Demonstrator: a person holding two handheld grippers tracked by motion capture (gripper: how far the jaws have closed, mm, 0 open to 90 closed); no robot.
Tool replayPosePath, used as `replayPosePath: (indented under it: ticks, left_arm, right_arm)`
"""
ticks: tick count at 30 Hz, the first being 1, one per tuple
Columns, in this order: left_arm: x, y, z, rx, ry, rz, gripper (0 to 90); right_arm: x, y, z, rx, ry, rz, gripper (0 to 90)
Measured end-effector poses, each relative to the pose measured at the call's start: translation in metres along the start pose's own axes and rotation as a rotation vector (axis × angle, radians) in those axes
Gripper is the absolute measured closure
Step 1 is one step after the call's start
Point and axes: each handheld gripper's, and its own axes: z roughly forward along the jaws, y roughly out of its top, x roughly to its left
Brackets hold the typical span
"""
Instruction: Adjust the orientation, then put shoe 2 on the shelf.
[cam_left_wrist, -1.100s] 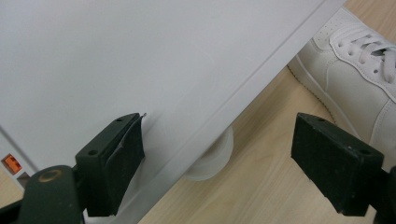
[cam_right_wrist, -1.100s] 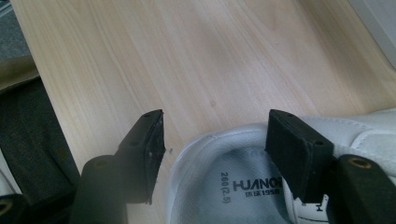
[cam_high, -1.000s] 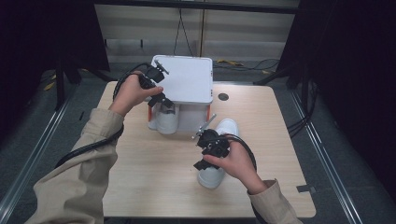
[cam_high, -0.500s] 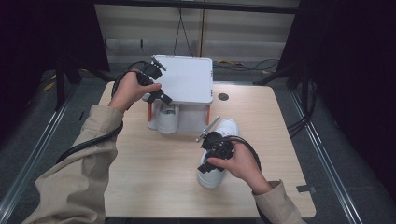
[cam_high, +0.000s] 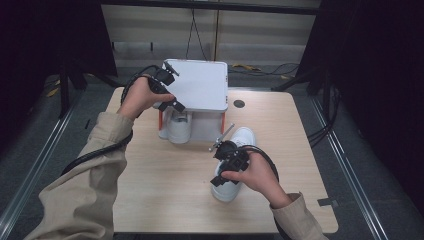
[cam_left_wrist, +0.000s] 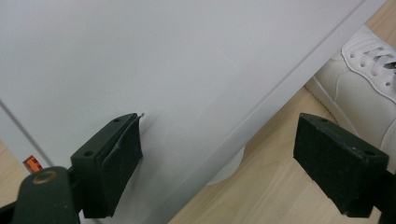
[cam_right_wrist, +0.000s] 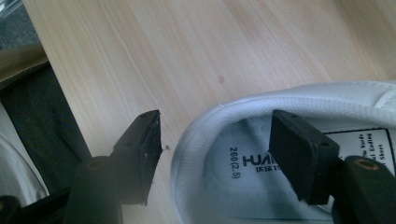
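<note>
A: Table (cam_high: 165, 190), white rack (cam_high: 200, 85) at back, one shoe (cam_high: 177, 127) under it?
B: Yep. 2nd shoe (cam_high: 235, 150) at front.
A: R gripper (cam_right_wrist: 212, 156)?
B: Jaws just widened, straddling the heel collar, no grip. L gripper (cam_left_wrist: 217, 158) wide open over the rack top, holding nothing.

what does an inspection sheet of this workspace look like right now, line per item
surface: light wooden table, with a round dark hole near the far edge
job's things: one white sneaker on the table at the right gripper; a second white sneaker under the white rack with orange legs
clutter: nothing seen
grippers: left gripper open, jaws wide at the rack's top panel; right gripper open, one jaw inside the sneaker's heel opening, one outside, straddling the collar, pads not pressing; its jaws have just been opening
cables: black cable trails along the left sleeve; more cables on the floor behind the table
surroundings: dark curtains at both sides, metal floor rails
</note>
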Motion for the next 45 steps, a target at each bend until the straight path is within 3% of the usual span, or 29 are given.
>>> replayPosePath:
  ticks: [8, 12, 18, 20, 23, 27, 34, 38, 43, 45]
  left_arm:
    - [-0.004, -0.003, 0.000, -0.012, 0.004, -0.001, 14.9]
    - [-0.003, -0.005, -0.001, -0.025, 0.004, 0.000, 14.8]
    - [-0.004, -0.004, 0.000, -0.013, 0.008, 0.007, 14.8]
    - [-0.004, -0.004, -0.001, -0.015, 0.010, 0.007, 14.9]
    - [-0.004, -0.005, 0.000, -0.030, 0.008, 0.002, 14.9]
    - [-0.004, -0.005, 0.000, -0.026, 0.009, 0.007, 15.0]
    - [-0.005, -0.003, 0.002, -0.026, 0.026, 0.017, 14.7]
    - [-0.006, -0.002, 0.002, -0.020, 0.029, 0.013, 14.2]
    - [-0.006, -0.002, 0.003, -0.021, 0.029, 0.014, 13.9]
    - [-0.006, -0.002, 0.003, -0.022, 0.029, 0.012, 13.5]
  right_arm:
    - [0.009, 0.000, 0.007, 0.036, -0.020, -0.019, 33.3]
    - [0.008, -0.003, 0.013, 0.051, 0.001, -0.016, 37.9]
    - [0.009, -0.002, 0.022, 0.068, -0.013, -0.039, 47.2]
    - [0.007, -0.003, 0.025, 0.062, -0.016, -0.034, 52.3]
    - [0.004, -0.005, 0.028, 0.049, 0.027, 0.012, 56.6]
    - [0.006, -0.005, 0.027, 0.056, 0.021, -0.011, 63.5]
    - [0.014, -0.002, 0.011, 0.056, -0.042, -0.024, 67.6]
    - [0.017, -0.001, -0.002, 0.027, -0.044, -0.021, 68.6]
    - [0.023, 0.003, -0.011, 0.037, -0.057, -0.053, 68.7]
    - [0.027, 0.004, -0.013, 0.036, -0.064, -0.044, 68.8]
